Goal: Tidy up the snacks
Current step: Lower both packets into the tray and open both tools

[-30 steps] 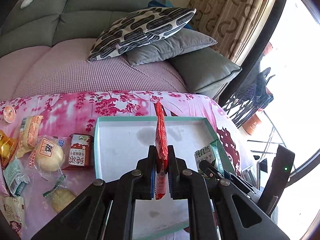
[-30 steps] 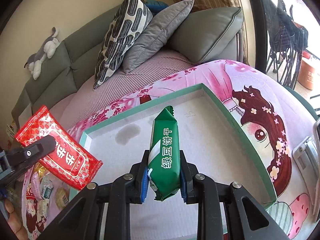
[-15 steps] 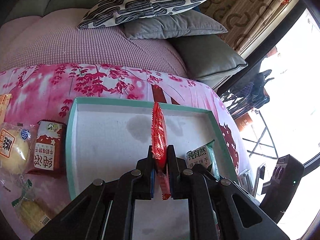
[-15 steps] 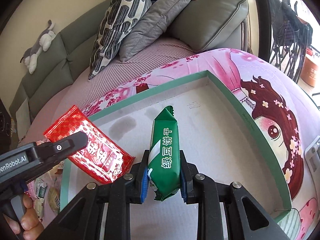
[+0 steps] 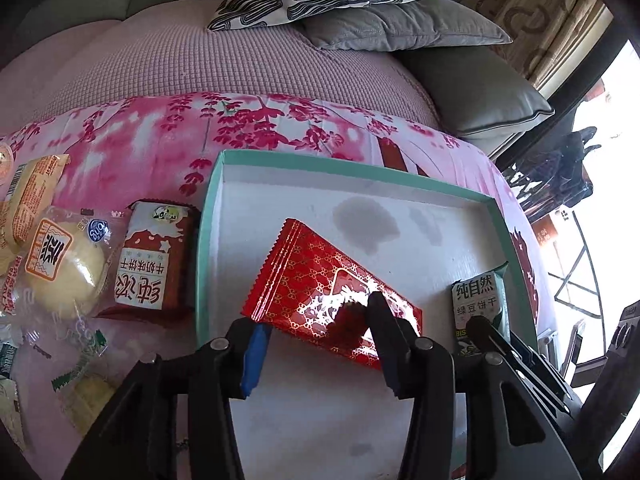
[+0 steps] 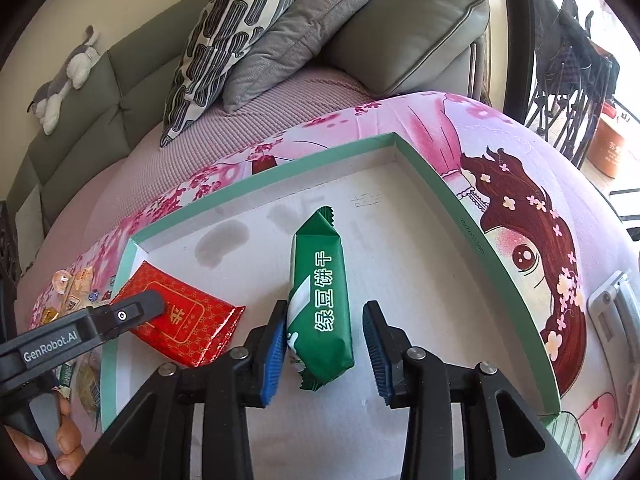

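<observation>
A shallow white box with a teal rim (image 5: 206,232) (image 6: 432,168) lies on the pink cloth. A red foil packet (image 5: 320,284) (image 6: 180,316) lies flat on the box floor at its left side. My left gripper (image 5: 316,344) is open, its jaws on either side of the packet's near end. A green mung-bean biscuit pack (image 6: 320,300) (image 5: 478,300) lies on the box floor at the right. My right gripper (image 6: 326,348) is open around its near end.
Loose snacks lie left of the box: a brown milk-biscuit pack (image 5: 150,260), a round bun in clear wrap (image 5: 60,272) and several small packets. Behind are a sofa seat with cushions (image 6: 256,28) and a plush toy (image 6: 64,80).
Both grippers have opened. The red packet has dropped from edge-on to flat on the box floor, and the green pack now lies released in the box.
</observation>
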The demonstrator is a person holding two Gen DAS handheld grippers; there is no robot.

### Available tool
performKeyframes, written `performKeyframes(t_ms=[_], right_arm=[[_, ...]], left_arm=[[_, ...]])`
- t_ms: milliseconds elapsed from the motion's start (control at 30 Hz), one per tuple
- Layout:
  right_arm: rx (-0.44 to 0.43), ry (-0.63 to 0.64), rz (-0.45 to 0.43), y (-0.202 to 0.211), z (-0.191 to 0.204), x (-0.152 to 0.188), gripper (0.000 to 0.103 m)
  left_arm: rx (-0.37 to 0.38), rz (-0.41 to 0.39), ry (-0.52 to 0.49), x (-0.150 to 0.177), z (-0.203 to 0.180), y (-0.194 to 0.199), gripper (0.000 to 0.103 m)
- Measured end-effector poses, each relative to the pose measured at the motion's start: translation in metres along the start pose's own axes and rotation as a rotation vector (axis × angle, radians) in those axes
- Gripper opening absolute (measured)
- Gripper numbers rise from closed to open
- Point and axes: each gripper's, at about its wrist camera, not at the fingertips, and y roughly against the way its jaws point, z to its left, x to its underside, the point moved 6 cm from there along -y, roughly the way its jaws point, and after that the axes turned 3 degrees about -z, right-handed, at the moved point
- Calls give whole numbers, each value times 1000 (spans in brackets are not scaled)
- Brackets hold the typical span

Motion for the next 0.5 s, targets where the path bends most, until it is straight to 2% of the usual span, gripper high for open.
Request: performKeyframes(t_ms=[33,100,167,233,500], right_arm=[[18,7,2,1,-2,0,57],[37,18,6,2,-4,2,58],[49,25,10,4,-5,3,61],[70,39,12,6,-5,4,70],[137,99,32,15,-5,10,84]], left_arm=[[-21,6,-4,2,1,0,56],[-58,14,-16,7,4,1,60],[-68,17,-30,10,4,3,60],[-78,21,-47,14,2,6,62],[-167,-4,-129,22,-7,20,74]])
